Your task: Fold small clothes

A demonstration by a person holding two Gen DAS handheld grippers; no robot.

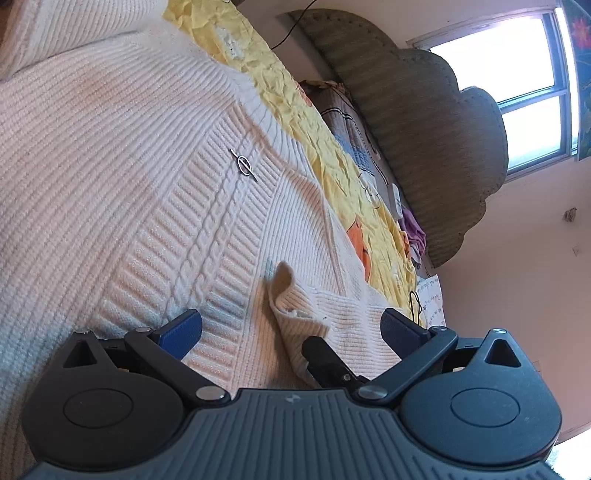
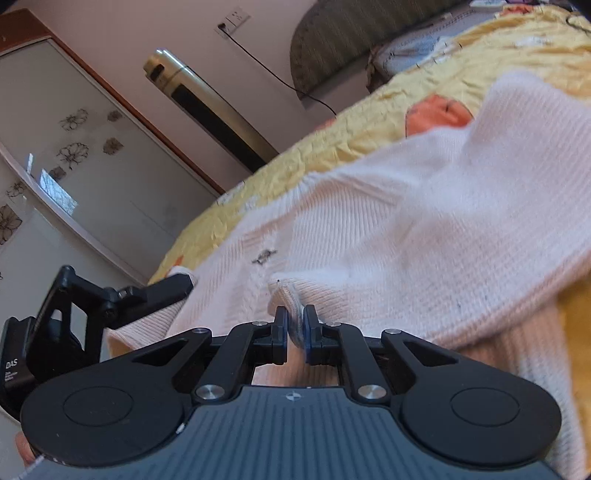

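A cream ribbed knit sweater (image 1: 122,177) with a cable stripe and a small metal pin (image 1: 243,165) lies spread on a yellow bedspread (image 1: 295,96). My left gripper (image 1: 291,326) hovers low over its front, jaws wide apart with nothing pressed between them. A sleeve cuff (image 1: 295,299) lies folded onto the body between those jaws, and the dark tip of the other gripper (image 1: 321,354) reaches in at it. In the right wrist view my right gripper (image 2: 295,326) is shut on that sleeve cuff (image 2: 295,295); the sleeve (image 2: 461,206) trails off to the right, blurred. The left gripper (image 2: 159,291) shows at the left.
A green padded headboard (image 1: 424,122) and pillows (image 1: 351,125) are at the bed's far end, beside a window (image 1: 517,74). A tall standing air conditioner (image 2: 210,110), a wardrobe with flowered glass doors (image 2: 74,155) and a wall socket with a cable (image 2: 232,22) stand past the bed's edge.
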